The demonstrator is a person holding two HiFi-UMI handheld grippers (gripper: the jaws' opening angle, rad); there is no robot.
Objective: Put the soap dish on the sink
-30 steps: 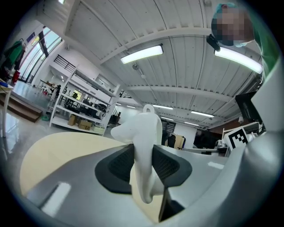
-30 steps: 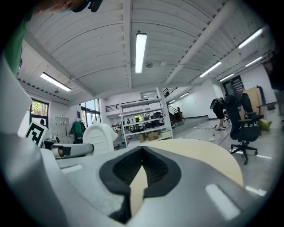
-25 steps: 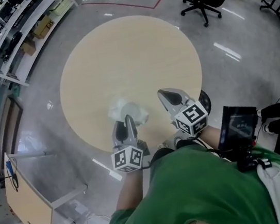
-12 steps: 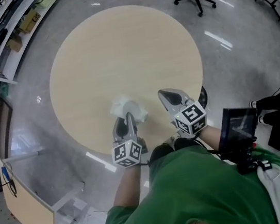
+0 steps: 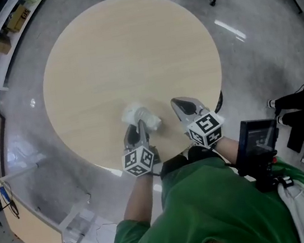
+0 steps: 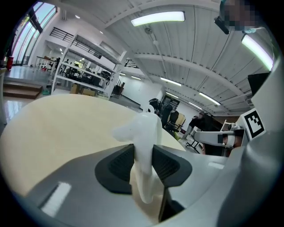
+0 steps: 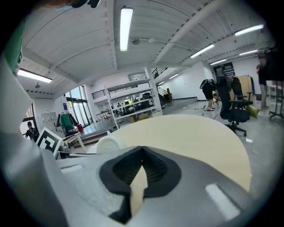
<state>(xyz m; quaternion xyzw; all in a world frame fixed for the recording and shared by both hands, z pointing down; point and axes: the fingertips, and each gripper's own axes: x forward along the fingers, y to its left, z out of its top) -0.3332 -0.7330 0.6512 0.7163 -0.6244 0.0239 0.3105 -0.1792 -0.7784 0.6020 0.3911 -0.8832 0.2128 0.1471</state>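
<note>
While the person in the green shirt (image 5: 221, 204) stands at the near rim of the round table (image 5: 130, 53), both forearms reach forward side by side, elbows close to the body. Each gripper points away from the person and tips somewhat downward over the tabletop, its marker cube facing up.

The left gripper (image 5: 140, 128) has its dark pads pressed on either side of the white soap dish (image 6: 146, 142), gripping a thin wall of it at a moderate width. Most of the dish sticks out ahead of the jaws, over the near part of the table (whether it touches the wood cannot be told).

Just beside it, the right gripper (image 7: 142, 153) holds nothing, its jaws brought together at the tips.
</note>
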